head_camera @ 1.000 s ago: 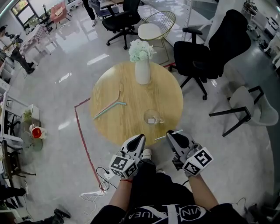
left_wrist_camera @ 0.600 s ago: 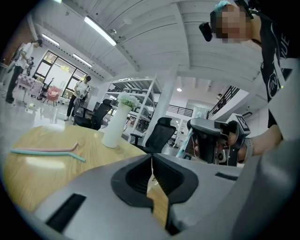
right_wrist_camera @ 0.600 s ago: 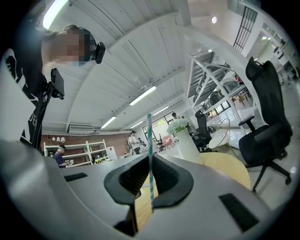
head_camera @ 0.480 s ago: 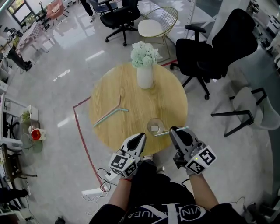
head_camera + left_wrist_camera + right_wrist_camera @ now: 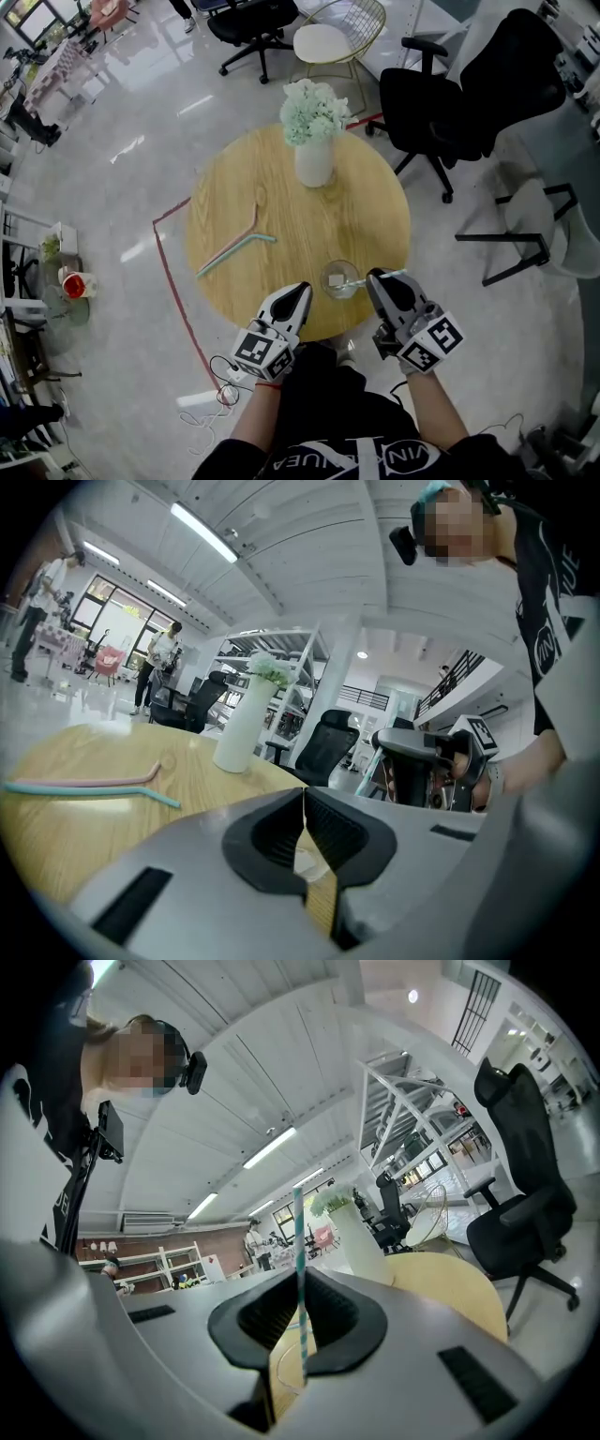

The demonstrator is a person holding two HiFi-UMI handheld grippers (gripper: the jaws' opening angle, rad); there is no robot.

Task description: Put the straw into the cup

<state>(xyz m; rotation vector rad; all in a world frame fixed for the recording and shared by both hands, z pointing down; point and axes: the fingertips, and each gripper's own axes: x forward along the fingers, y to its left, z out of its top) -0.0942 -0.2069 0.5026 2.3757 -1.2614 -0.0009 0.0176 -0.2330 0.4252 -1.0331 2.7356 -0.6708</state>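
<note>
So the whole thing comes down to how the striped straw sits relative to the cup. The right gripper has its jaws pinched on the straw, and in the right gripper view the straw runs crosswise to the jaws, poking out well past them on one side.

From the head view the straw's long axis looks close to level. It runs from the right jaws toward the person's left, with the free end over the cup's mouth. Can't tell if that tip is already below the rim or just above it.

The cup stands near the table edge closest to the person, just to the left of the right fingertips, so the right hand is clearly the nearer one. The left gripper is off to the cup's other side, jaws pressed together with nothing in them.

Best guess: the right wrist needs to tip the free end down into the cup before letting go. Two other straws and a vase sit farther away.
</note>
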